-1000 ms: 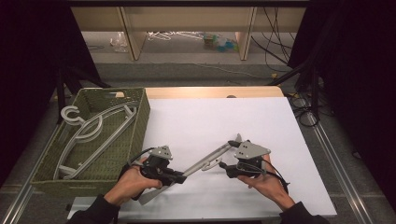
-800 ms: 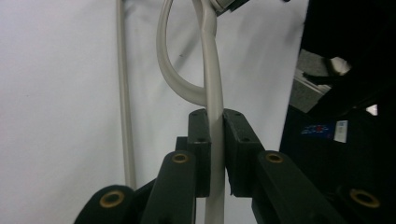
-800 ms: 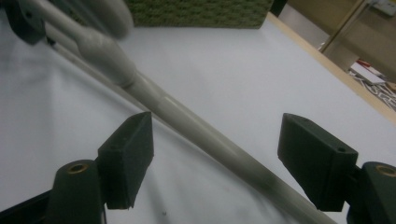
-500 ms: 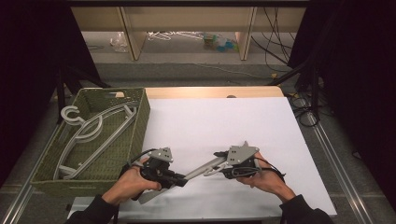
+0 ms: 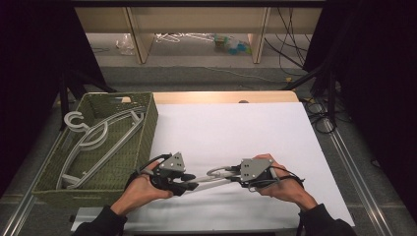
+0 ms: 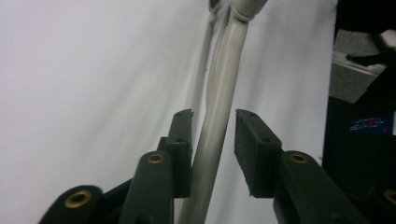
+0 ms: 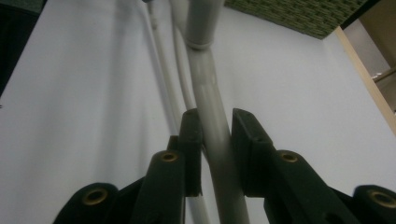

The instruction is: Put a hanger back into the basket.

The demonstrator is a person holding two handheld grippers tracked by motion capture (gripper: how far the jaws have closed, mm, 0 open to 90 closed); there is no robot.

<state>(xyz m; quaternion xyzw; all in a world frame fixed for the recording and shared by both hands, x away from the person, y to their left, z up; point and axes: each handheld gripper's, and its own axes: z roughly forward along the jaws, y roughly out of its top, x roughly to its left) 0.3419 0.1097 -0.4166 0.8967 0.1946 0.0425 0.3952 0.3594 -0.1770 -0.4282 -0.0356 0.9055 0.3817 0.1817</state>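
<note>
Both grippers are set on one grey plastic hanger (image 5: 216, 178) that lies low over the white table sheet (image 5: 236, 128) near the person's edge. By the right gripper (image 7: 213, 122) the hanger's arm is pinched: its jaws have just been closing, and in the right gripper view both pads are pressed against the grey bar. The left gripper (image 6: 213, 122) has its jaws spread a little, having just been opening; in the left gripper view the bar is seen running up between them, touching the left pad, with a clear gap at the right pad. In the high view the left gripper (image 5: 189, 178) and the right gripper (image 5: 235, 173) are held facing each other, the hanger spanning between them and its hook curving up just beside the right one. A green woven basket (image 5: 147, 123) is placed at the left of the sheet, with more grey hangers (image 5: 96, 142) laid inside it.
</note>
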